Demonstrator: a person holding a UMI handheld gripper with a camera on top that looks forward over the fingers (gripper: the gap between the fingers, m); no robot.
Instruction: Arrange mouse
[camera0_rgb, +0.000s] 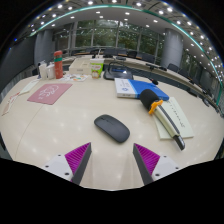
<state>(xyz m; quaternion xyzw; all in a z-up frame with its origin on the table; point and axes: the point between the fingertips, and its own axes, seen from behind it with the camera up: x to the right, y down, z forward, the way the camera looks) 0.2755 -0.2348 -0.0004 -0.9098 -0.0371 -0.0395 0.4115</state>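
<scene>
A dark grey computer mouse (112, 128) lies on the pale round table (60, 125), just ahead of my fingers and slightly left of their midline. My gripper (112, 158) is open and empty, its two fingers with magenta pads (77, 156) spread wide apart above the table's near part. The mouse is beyond the fingertips, not between them.
A pink mat (49, 93) lies at the left. A blue-and-white book (134, 88) and a tool with an orange-yellow handle (160, 108) on papers lie at the right. Bottles (57, 64) and boxes stand at the far side, chairs beyond.
</scene>
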